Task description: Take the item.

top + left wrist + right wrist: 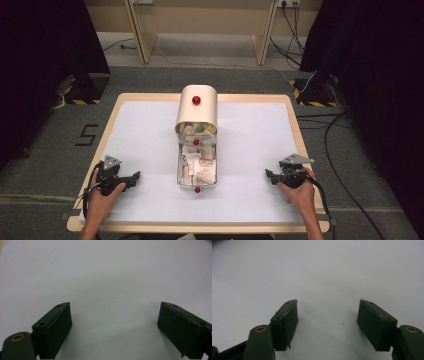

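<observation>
The cream box [196, 116] stands mid-table at the far side, rounded on top with a red knob, and its lower drawer [196, 170], stuffed with pale packets, is pulled out toward the person. To close it well, I'd bring one gripper square onto the drawer's red front knob [197, 190] and push straight. The left gripper [134, 178] and right gripper [269, 175] rest well apart on the white table [250, 145], jaws spread and empty.

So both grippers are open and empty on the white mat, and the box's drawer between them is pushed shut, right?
Not quite. In the high view the drawer is pulled out toward the person, its paper packets exposed. The rest holds: the left gripper and right gripper sit open and empty either side of the box on the mat.
</observation>
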`<state>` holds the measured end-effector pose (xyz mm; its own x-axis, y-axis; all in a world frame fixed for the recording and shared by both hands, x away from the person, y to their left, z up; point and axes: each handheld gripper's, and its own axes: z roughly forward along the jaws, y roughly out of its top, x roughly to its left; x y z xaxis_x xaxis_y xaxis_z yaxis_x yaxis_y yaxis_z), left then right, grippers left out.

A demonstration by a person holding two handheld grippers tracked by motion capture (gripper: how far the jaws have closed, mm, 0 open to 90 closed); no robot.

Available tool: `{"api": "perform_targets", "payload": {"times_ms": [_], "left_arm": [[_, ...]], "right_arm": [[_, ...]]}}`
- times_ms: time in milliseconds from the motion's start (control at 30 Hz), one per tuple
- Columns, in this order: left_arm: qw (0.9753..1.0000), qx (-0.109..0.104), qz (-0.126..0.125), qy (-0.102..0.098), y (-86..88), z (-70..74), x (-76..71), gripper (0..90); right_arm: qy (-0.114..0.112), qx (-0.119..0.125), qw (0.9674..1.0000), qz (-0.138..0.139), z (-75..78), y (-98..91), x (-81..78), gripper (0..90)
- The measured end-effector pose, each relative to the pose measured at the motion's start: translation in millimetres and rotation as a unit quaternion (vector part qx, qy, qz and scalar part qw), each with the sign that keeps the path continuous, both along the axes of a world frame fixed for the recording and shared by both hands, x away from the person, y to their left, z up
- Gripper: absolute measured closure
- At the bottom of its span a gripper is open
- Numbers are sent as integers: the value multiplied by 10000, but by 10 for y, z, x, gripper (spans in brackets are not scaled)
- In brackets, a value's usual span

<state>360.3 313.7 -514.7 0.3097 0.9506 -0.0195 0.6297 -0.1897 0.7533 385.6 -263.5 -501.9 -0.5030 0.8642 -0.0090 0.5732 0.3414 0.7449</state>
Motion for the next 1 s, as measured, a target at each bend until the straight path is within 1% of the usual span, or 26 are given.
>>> {"api": "perform_targets", "payload": {"times_ms": [300, 367, 467, 600, 667, 767, 800, 1000], "left_arm": [[10000, -1, 0, 3, 1, 0, 0, 113], [10000, -2, 0, 2, 1, 0, 0, 113], [10000, -11, 4, -2, 0, 0, 1, 113], [10000, -2, 0, 2, 1, 0, 0, 113], [10000, -8, 4, -2, 0, 0, 1, 113], [10000, -10, 5, -2, 0, 0, 1, 113], [10000, -10, 5, -2, 0, 0, 1, 113], [10000, -9, 4, -2, 0, 0, 1, 113]], "right_arm": [[13, 14, 10000, -39, 7, 6, 0, 337], [5, -21, 10000, -39, 15, 10, 1, 347], [14, 4, 10000, -55, 39, 5, -6, 360], [-93, 55, 9999, -59, 104, 22, -21, 364], [-195, 112, 9997, -1, 169, 67, -45, 366], [-294, 108, 9995, 91, 226, 127, -68, 368], [-294, 108, 9995, 91, 226, 127, -68, 368], [-466, 239, 9980, 344, 358, 284, -140, 399]]}}
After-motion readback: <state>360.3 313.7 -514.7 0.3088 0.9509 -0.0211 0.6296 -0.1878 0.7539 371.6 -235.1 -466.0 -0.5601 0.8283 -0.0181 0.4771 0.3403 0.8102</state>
